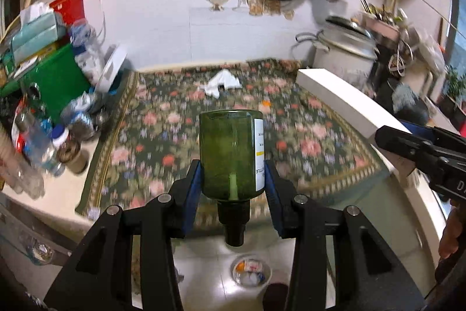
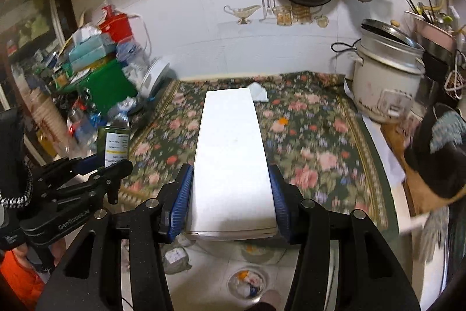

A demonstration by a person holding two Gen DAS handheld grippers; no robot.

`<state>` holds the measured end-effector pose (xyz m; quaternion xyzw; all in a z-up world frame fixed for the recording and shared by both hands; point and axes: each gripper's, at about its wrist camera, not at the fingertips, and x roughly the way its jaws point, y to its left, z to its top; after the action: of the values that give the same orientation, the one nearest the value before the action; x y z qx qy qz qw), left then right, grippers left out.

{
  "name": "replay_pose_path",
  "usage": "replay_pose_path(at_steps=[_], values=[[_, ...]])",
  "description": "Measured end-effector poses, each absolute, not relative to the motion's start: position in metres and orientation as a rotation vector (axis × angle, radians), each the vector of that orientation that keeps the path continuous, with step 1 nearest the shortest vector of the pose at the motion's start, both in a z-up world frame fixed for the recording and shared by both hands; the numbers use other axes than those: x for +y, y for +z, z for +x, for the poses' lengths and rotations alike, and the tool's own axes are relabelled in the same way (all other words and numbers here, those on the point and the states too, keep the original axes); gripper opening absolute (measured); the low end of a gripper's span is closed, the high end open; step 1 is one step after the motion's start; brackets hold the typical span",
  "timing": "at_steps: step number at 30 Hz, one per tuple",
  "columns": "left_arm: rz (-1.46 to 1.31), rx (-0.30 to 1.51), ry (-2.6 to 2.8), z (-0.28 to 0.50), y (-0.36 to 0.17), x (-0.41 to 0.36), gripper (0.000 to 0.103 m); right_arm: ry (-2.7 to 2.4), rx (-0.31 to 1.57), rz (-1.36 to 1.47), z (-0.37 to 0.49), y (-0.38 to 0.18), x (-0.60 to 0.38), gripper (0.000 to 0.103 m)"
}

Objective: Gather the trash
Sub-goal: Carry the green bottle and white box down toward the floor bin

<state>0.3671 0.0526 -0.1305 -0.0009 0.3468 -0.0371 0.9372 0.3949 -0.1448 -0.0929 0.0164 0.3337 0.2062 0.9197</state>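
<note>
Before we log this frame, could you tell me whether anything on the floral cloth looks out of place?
Yes: a crumpled white tissue lies loose near the back edge of the floral cloth, and a small orange scrap sits nearer the middle. Both look like uncollected litter.

Not much to read here tbh. The left claw point(image 2: 116, 165) has "GenRobot.AI" printed along its black body. The green bottle point(image 1: 230, 156) has a white label where I can only catch "TTLE", rest is too small. The other claw's point(image 1: 387, 136) lettering is cut off.
</note>
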Motion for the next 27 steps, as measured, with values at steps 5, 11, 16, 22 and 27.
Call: replay_pose_path(at_steps=[5,11,16,22,27], values=[[-0.010,0.792,-0.105,0.332,-0.154,0.057,0.041,0.394,0.759,0.050,0.352,-0.113,-0.139,0.048],[-0.029,0.903,-0.119,0.308,-0.187,0.054,0.041,0.360,0.918,0.084,0.327,-0.152,-0.147,0.048],[-0.063,1.005,-0.124,0.306,-0.236,0.046,0.041,0.326,1.040,0.103,0.320,-0.201,-0.162,0.048],[-0.079,1.145,-0.106,0.323,-0.326,0.029,0.041,0.301,1.195,0.124,0.330,-0.279,-0.176,0.048],[-0.117,1.236,-0.076,0.340,-0.415,0.017,0.041,0.313,1.316,0.120,0.351,-0.361,-0.182,0.048]])
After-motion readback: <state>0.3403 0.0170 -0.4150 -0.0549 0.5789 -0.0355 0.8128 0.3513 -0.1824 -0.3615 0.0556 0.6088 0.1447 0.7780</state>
